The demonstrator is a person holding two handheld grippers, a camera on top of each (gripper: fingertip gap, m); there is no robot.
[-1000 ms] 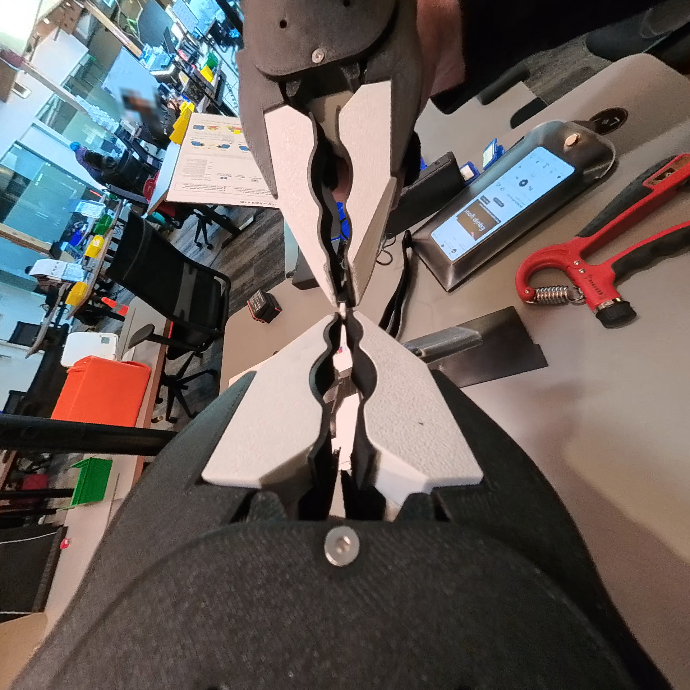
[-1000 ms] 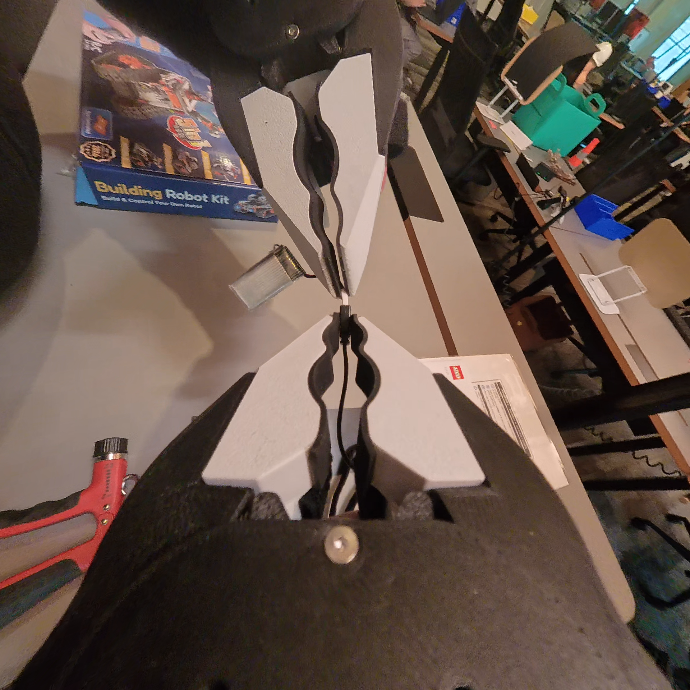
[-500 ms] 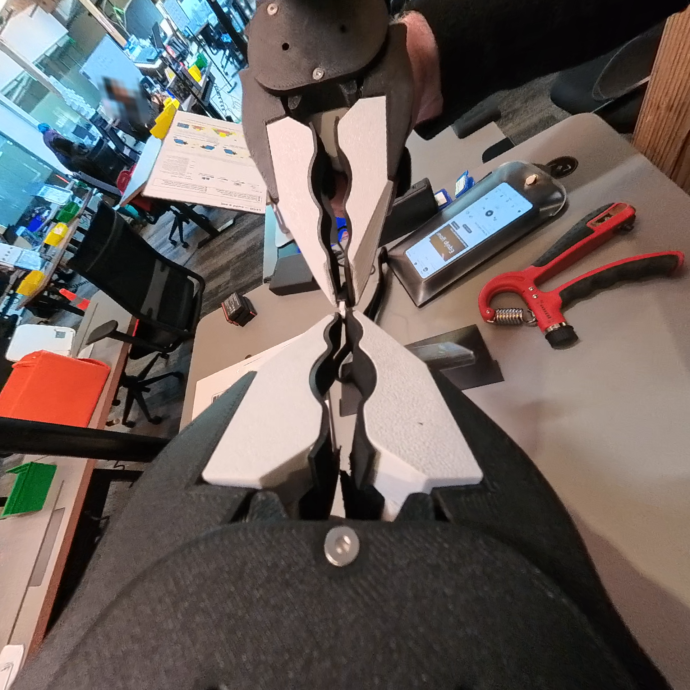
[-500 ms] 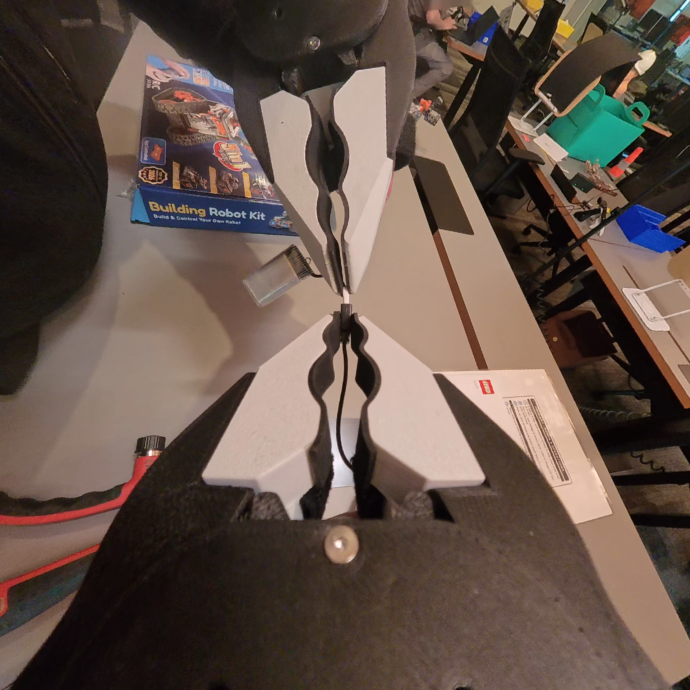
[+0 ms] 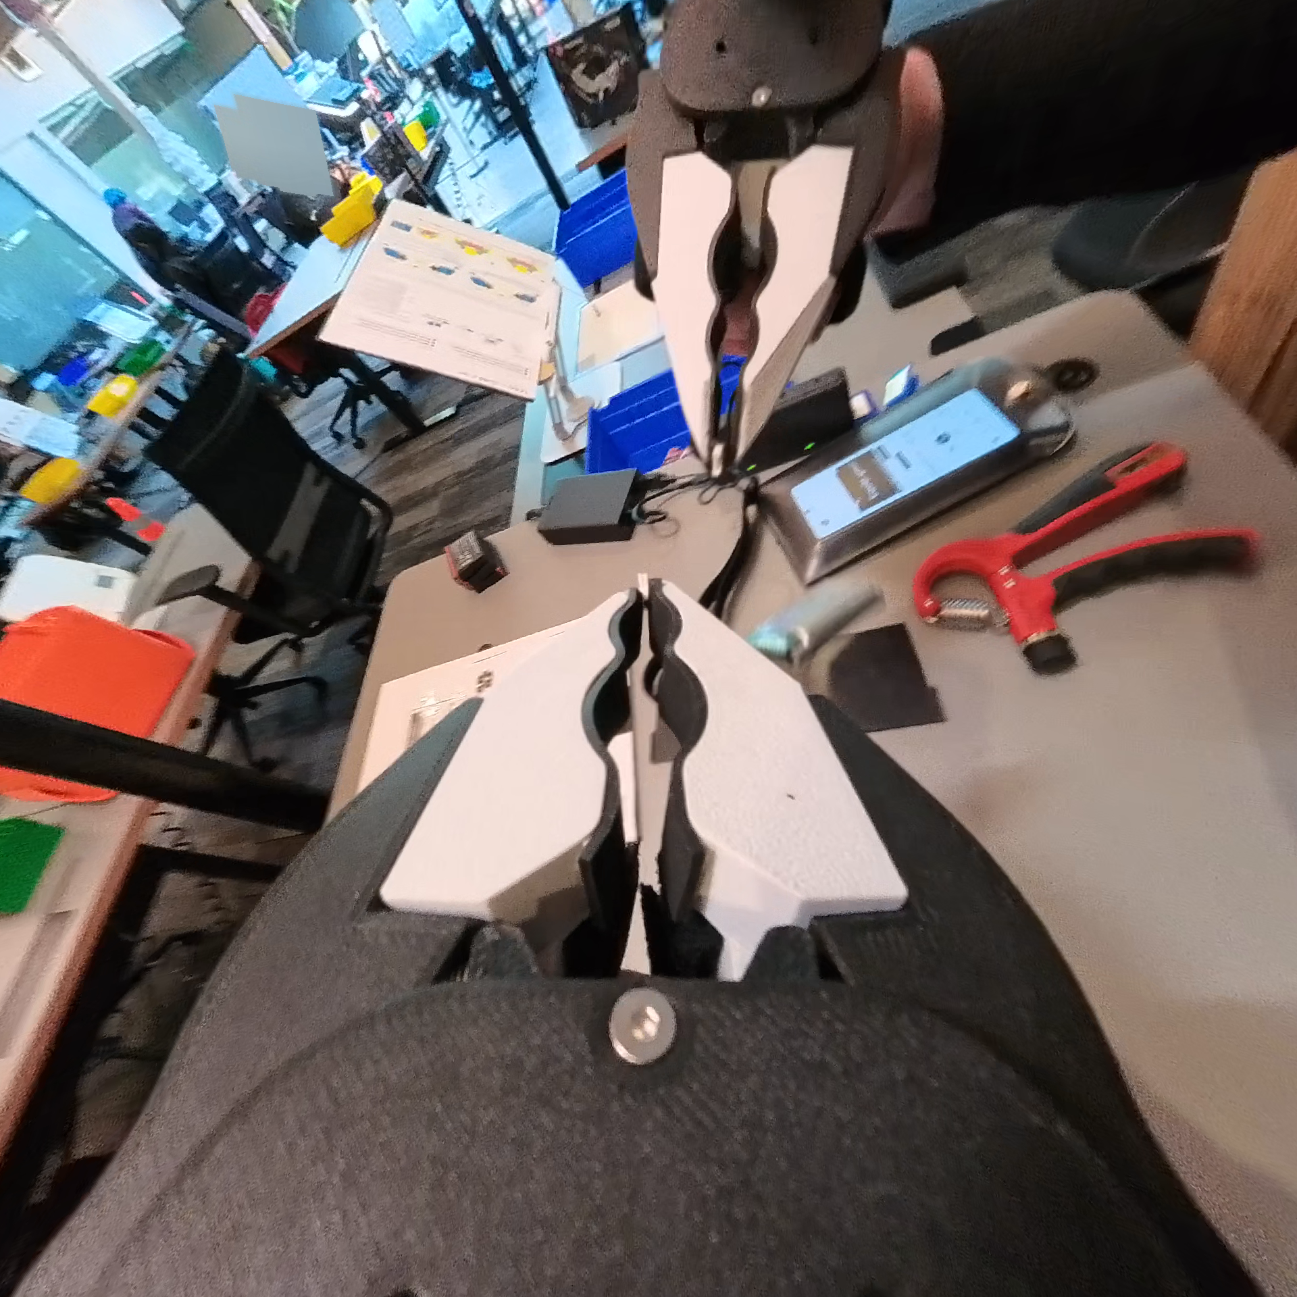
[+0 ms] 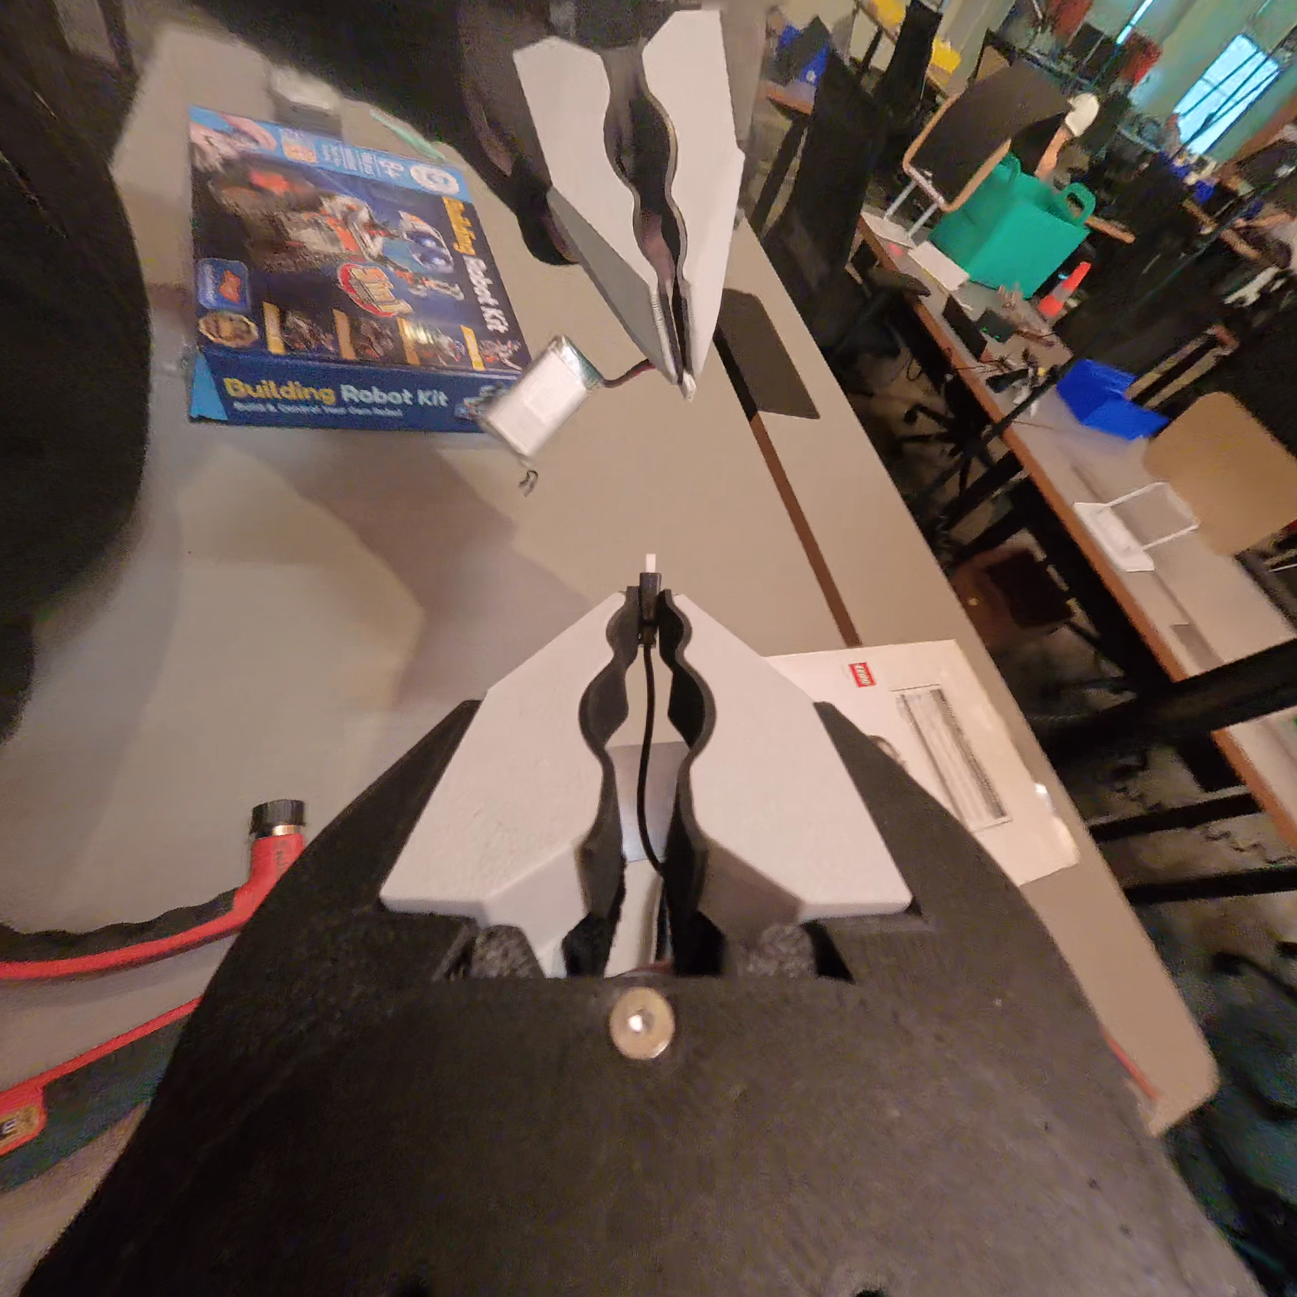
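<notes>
1. Room: open workshop with rows of desks, black office chairs, blue bins, an orange container and a teal tote.
2. Surface: grey table, its long edge running beside an aisle.
3. Blue printed box, flat on the table's far side.
4. Device with a lit screen in a metal cradle, near the red hand-grip exerciser.
5. White printed sheet at the table edge, partly hidden by the right gripper's body.
6. Left gripper: jaws closed on a thin white connector; from it a short lead runs to a silver battery pack hanging above the table.
7. Right gripper: jaws closed on a small black plug with a thin black cable trailing back between the fingers.
8. The two grippers face each other tip to tip, apart.
</notes>
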